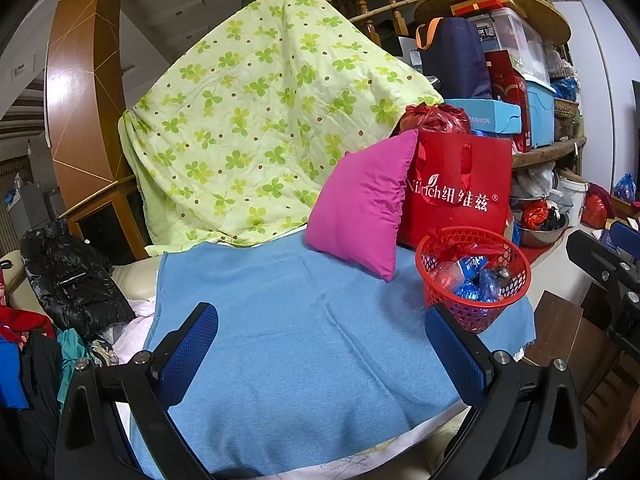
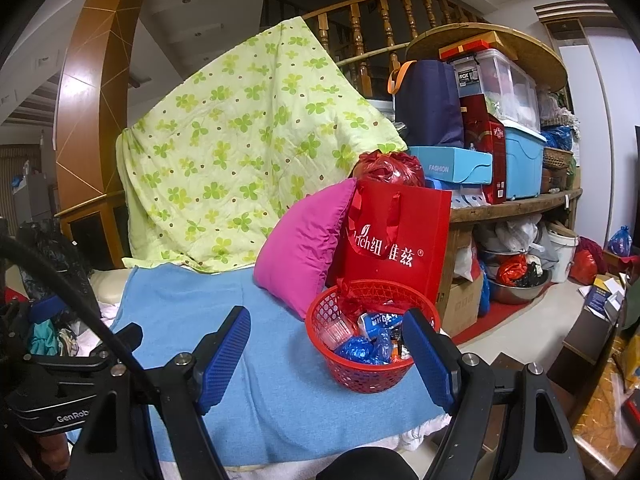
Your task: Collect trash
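Note:
A red mesh basket (image 1: pixel 474 278) sits on the right end of a blue towel (image 1: pixel 288 332) and holds blue wrappers (image 1: pixel 476 286) and clear plastic. It also shows in the right wrist view (image 2: pixel 372 332), with the wrappers (image 2: pixel 366 346) inside. My left gripper (image 1: pixel 322 354) is open and empty above the towel, left of the basket. My right gripper (image 2: pixel 326 356) is open and empty, its right finger in front of the basket's right rim. The towel shows there too (image 2: pixel 280 380).
A pink pillow (image 1: pixel 364 204) and a red paper bag (image 1: pixel 460 188) stand behind the basket. A green clover quilt (image 1: pixel 256 120) hangs at the back. A black jacket (image 1: pixel 72 280) lies left. Shelves with boxes (image 2: pixel 500 132) stand right.

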Tool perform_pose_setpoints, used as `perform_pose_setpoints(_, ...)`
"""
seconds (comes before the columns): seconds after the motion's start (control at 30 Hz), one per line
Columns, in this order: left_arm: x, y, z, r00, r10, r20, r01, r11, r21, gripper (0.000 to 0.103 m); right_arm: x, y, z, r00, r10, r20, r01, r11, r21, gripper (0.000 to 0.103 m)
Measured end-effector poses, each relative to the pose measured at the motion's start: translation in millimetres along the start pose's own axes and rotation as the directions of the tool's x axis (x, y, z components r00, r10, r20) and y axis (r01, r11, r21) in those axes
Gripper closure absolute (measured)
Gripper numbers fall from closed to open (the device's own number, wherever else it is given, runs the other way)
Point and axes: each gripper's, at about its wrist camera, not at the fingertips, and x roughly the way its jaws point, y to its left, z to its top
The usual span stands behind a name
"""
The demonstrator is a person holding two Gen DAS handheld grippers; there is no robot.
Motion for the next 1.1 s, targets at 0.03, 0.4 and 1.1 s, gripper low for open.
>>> perform_pose_setpoints(0.03,0,-1,1,1.000,0.000,0.001,0.000,1.000,0.001,0.000,0,1,-1,1.000,-0.001,0.000,0.001,1.000,-0.001,0.022)
perform_pose_setpoints(0.4,3,1,-3,1.000,-0.009,-0.010,0.009,1.000,0.021,0.000,4,-2,-1,1.000,-0.005,-0.011,0.005,1.000,0.013,0.022)
perform_pose_setpoints(1.1,3,-5,-7,1.000,-0.020,-0.024,0.022,0.998,0.055,0.000,5,-11,-5,1.000,-0.011,-0.019,0.012,0.999,0.036,0.022)
